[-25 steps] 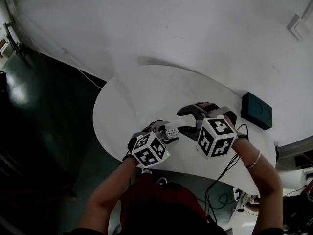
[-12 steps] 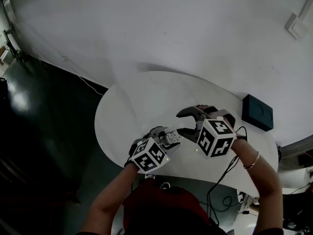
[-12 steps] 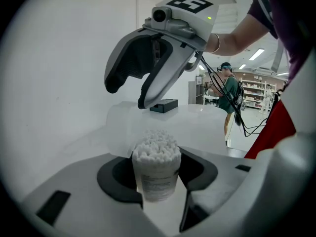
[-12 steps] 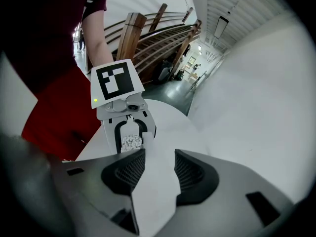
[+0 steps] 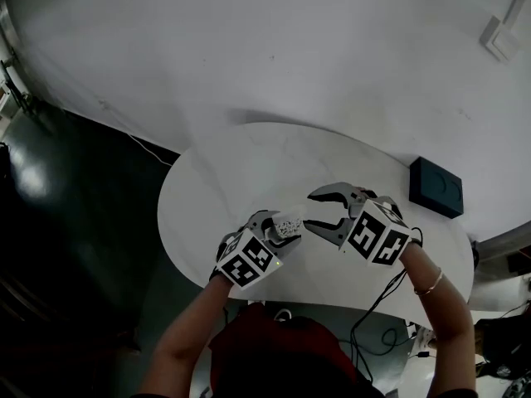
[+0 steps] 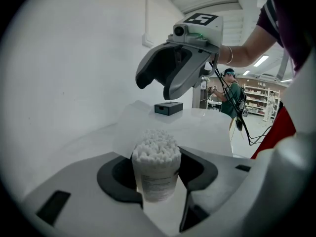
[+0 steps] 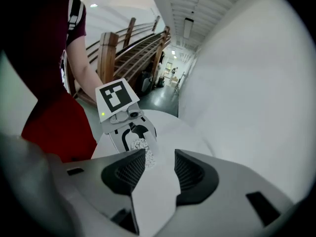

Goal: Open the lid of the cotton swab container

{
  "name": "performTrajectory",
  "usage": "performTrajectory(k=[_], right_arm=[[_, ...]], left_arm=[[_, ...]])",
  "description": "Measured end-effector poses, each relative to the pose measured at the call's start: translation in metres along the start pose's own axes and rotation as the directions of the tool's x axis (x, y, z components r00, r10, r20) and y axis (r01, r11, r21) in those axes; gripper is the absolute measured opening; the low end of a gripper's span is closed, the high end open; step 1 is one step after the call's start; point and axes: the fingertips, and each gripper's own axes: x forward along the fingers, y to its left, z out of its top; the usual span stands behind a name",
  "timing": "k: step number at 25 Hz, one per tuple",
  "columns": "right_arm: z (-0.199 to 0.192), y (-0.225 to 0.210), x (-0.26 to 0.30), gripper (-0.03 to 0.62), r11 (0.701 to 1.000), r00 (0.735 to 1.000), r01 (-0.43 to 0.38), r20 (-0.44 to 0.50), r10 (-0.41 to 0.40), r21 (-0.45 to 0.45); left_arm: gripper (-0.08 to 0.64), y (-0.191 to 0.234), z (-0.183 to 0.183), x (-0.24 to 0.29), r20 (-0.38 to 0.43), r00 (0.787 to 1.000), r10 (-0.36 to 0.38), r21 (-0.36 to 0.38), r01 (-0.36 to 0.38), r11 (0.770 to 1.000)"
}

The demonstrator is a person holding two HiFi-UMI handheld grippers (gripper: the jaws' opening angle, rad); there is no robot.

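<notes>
The left tongs (image 6: 157, 181) are clamped on the cotton swab container (image 6: 155, 157), which stands upright between the pads with white swab heads showing at its top, held above the white round worktop (image 5: 224, 181). The right tongs (image 7: 160, 169) stand apart with nothing between them, pointing at the container from close by. A black box (image 5: 436, 186) lies at the worktop's far right edge

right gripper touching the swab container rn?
Apart. Left gripper view: right gripper hangs open above the swab container, clear gap between them.
</notes>
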Motion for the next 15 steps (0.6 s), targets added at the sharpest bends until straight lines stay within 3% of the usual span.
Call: performTrajectory(k=[4, 9, 15], right_arm=[[-0.009, 0.0, 0.0, 0.195, 0.99, 0.998, 0.026, 0.045, -0.032, 0.142], [-0.01, -0.002, 0.003, 0.193, 0.966, 0.99, 0.056, 0.108, -0.085, 0.252], [-0.012, -0.004, 0.004, 0.192, 0.898, 0.967, 0.057, 0.201, -0.159, 0.436]], left_arm=[[0.222, 0.006, -0.001, 0.002, 0.005, 1.0, 0.0, -0.007, 0.0, 1.0], [0.222, 0.013, 0.001, 0.008, 0.012, 1.0, 0.002, -0.012, -0.002, 1.0], [0.222, 0.033, 0.007, 0.01, 0.037, 0.998, 0.042, -0.05, -0.04, 0.998]])
